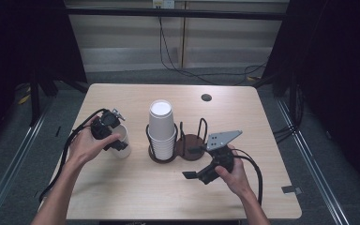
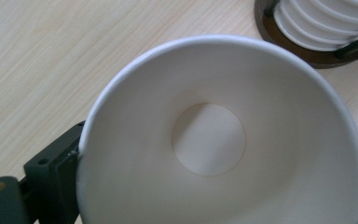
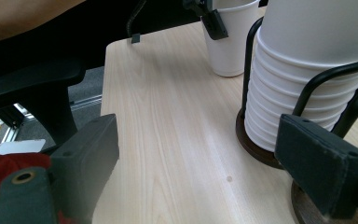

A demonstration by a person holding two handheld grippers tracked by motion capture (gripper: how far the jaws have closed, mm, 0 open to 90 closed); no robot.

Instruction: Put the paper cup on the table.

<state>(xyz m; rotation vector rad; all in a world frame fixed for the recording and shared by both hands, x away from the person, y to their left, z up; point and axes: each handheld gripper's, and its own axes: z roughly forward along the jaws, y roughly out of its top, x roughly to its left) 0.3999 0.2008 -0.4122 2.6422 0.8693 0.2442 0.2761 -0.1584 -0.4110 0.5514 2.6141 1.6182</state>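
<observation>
Left claw [image 1: 114, 136]: set around a single cup [image 1: 122, 143]; one jaw is seen just outside the cup's wall in the left gripper view, the other at the far edge. Whether the pads press on the wall cannot be told; the jaws stand wide.
Cup: upright on the tabletop [image 1: 136, 187], mouth up, directly under the left claw. In the left gripper view its empty inside and round bottom [image 2: 209, 139] are looked into from above. It is judged to have been stood apart so that it can be let go without tipping.
Stack [image 1: 161, 131]: white cups nested upside down, just beyond the left claw on its inner side. They are kept in the near ring of a wire holder [image 1: 178, 145], probably so that the column stays straight while one cup is drawn off.
Holder's second ring [image 1: 194, 138]: empty, its round dark base bare, just ahead of the right claw.
Right claw [image 1: 201, 174]: held above the tabletop, jaws wide, nothing between them. In the right gripper view the stack [image 3: 303, 93] lies ahead beside one jaw; a steadying role is judged likely.
</observation>
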